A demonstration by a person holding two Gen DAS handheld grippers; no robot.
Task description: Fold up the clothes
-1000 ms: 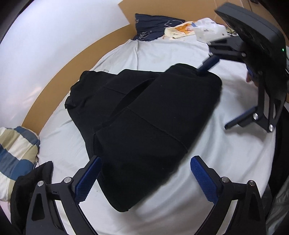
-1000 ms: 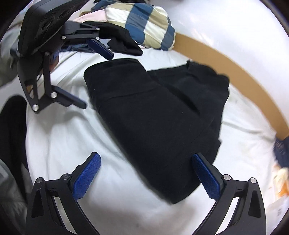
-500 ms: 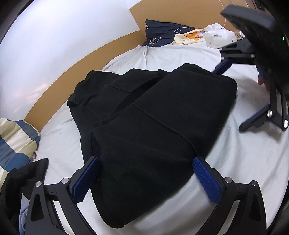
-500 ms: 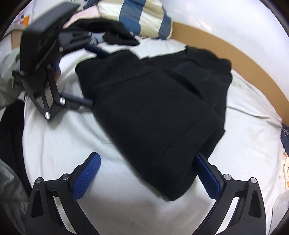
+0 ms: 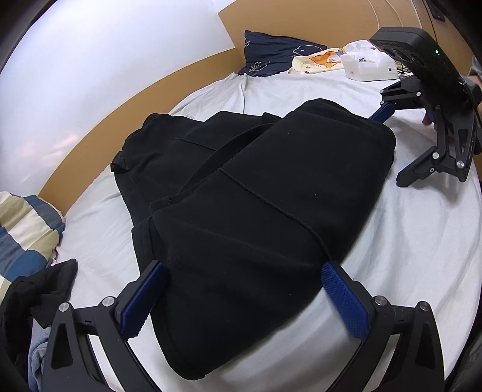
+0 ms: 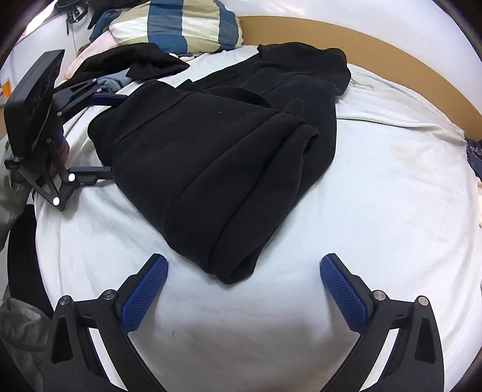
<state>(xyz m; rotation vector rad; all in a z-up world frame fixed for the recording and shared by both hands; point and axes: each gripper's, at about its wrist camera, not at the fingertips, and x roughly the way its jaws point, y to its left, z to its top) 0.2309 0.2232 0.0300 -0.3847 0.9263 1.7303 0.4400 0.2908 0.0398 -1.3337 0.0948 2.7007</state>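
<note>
1. Black fleece garment (image 5: 265,211) lies on the white sheet (image 5: 406,241) of a bed, doubled over into a thick bundle with a flatter part spread out behind it toward the headboard (image 5: 126,120).
2. Long axis: in the left wrist view the bundle runs from the near left jaws away toward the right gripper (image 5: 388,147); the two grippers stand at opposite ends of it.
3. Left gripper (image 5: 241,297): released, jaws spread wide, straddling the near end of the bundle; the cloth lies between the blue pads (image 5: 343,301) and touches or overlaps both. It is the nearer tool to the cloth.
4. Right gripper, in its own view (image 6: 241,294): also released, jaws wide, with bare sheet between them; the rolled corner of the garment lies just ahead, apart from the pads.
5. Judgement: closing the left jaws would need a thinner edge than the bulk now between them; whether a further fold is due or the bundle is being left as it lies, the views do not settle.
6. Edges: the folded hem facing the right gripper is rounded and layered; the far part ends near the headboard.
7. Open room: bare sheet lies to the right of the garment. A striped pillow (image 6: 180,27) and dark clothes (image 6: 132,61) crowd the left gripper's side; a navy pillow (image 5: 277,51) and a tissue pack (image 5: 367,64) lie well beyond the right gripper.
</note>
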